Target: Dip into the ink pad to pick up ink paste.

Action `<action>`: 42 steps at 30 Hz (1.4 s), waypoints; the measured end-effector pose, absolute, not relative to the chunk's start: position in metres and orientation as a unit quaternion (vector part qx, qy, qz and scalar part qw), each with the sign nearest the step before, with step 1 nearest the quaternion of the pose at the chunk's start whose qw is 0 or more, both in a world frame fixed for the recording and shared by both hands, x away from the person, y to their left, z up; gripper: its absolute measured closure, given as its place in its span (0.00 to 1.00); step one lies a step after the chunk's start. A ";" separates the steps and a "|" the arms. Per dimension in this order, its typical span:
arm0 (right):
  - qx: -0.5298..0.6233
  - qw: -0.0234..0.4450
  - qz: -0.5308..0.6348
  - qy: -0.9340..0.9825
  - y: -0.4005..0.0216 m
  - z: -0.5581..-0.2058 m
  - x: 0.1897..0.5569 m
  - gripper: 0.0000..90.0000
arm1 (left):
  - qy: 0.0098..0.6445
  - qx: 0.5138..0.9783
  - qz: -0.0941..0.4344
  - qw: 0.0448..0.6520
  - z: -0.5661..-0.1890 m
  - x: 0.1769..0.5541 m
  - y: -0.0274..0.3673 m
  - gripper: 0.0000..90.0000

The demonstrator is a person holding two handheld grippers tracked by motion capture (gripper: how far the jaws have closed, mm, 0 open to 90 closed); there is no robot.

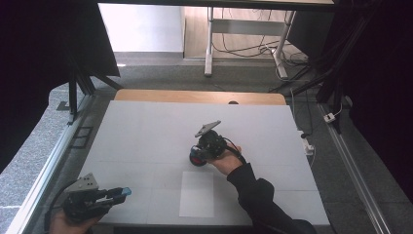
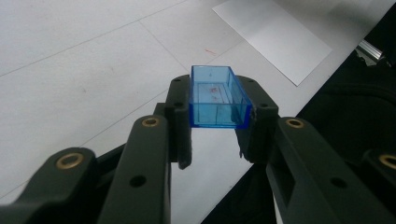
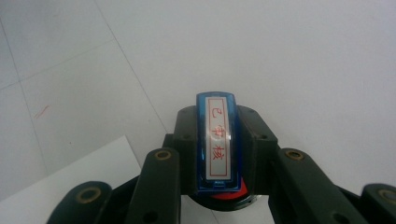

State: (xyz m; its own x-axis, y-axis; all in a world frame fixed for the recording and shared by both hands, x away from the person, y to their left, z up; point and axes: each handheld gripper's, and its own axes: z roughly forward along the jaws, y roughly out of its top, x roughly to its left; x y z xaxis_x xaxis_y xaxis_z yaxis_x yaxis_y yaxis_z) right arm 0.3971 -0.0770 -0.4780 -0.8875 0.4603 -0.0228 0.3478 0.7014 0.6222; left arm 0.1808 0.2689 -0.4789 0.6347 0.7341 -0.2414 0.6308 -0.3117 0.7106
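Observation:
My left gripper [image 1: 118, 193] is near the table's front left corner, shut on a clear blue open box-shaped cap [image 1: 126, 191]. In the left gripper view the cap [image 2: 217, 97] sits crosswise between the two black jaws of that gripper [image 2: 217, 122], hollow side up. My right gripper [image 1: 198, 156] is at mid-table, pointing down at the white surface, shut on a blue stamp [image 3: 217, 140]. The stamp carries a white label with red characters and has a red base [image 3: 227, 196]. In the high view the stamp's red base [image 1: 195, 160] rests on or just above the table.
A white paper sheet [image 1: 197, 193] lies on the white table [image 1: 146, 131] just in front of the right gripper. The table's far edge is a wooden strip [image 1: 199, 96]. A metal rail [image 1: 44, 183] runs along the left side; cables and a desk frame stand beyond.

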 end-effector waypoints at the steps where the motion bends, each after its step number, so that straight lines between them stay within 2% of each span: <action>1: 0.223 0.086 0.318 0.918 -0.077 -0.478 0.397 0.79 | 0.422 0.808 0.064 0.407 -0.479 0.181 0.269 0.76; 11: 0.258 0.041 0.346 0.901 -0.087 -0.482 0.408 0.79 | 0.424 0.808 0.062 0.405 -0.479 0.181 0.269 0.76; 25: 0.223 0.104 0.313 0.917 -0.074 -0.479 0.392 0.79 | 0.425 0.808 0.060 0.404 -0.479 0.182 0.268 0.76; 32: 0.228 0.093 0.322 0.914 -0.077 -0.480 0.396 0.79 | 0.426 0.808 0.059 0.404 -0.479 0.182 0.268 0.76; 38: 0.247 0.057 0.343 0.904 -0.086 -0.483 0.403 0.79 | 0.427 0.807 0.058 0.403 -0.479 0.182 0.269 0.76; 42: 0.243 0.060 0.346 0.905 -0.086 -0.483 0.403 0.79 | 0.428 0.807 0.059 0.403 -0.479 0.182 0.269 0.76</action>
